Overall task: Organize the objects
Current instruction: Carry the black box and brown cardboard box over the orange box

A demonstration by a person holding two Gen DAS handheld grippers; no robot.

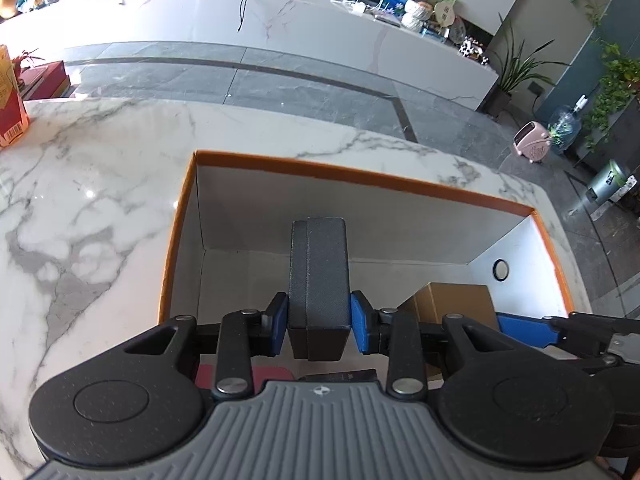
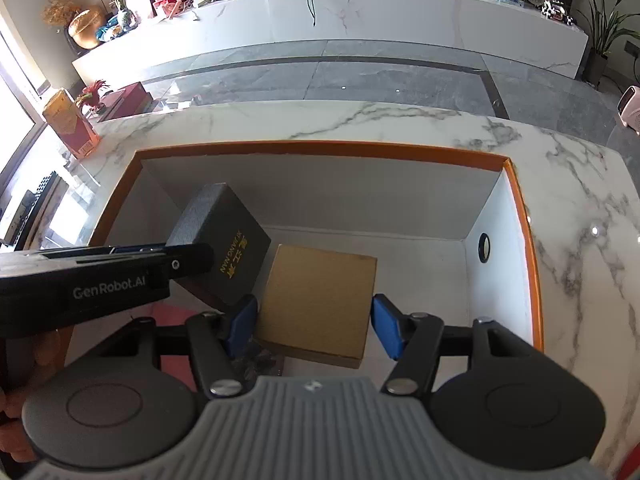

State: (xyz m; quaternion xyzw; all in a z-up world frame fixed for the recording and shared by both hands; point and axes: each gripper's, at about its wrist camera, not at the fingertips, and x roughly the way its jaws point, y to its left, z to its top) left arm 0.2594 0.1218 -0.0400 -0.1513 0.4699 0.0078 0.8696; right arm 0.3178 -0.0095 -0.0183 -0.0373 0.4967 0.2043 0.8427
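Observation:
A big open box with an orange rim [image 1: 360, 176] [image 2: 320, 148] and white inner walls stands on the marble table. My left gripper [image 1: 319, 326] is shut on a black textured box [image 1: 318, 280], held upright inside the left half of the open box. From the right wrist view the same black box [image 2: 236, 248] shows gold lettering, and the left gripper's finger [image 2: 188, 260] crosses it. My right gripper [image 2: 314, 320] is shut on a flat gold-brown box [image 2: 320, 300], blue pads pressing both its sides, low inside the open box. That gold-brown box [image 1: 452, 300] sits right of the black one.
A red-and-gold carton [image 1: 10, 96] [image 2: 72, 124] stands at the table's far left. A pink-red item [image 1: 208, 376] [image 2: 172, 316] and a dark object [image 2: 256, 360] lie on the open box's floor. A black-ringed hole [image 2: 484, 248] marks its right wall. The marble table [image 1: 100, 200] extends left.

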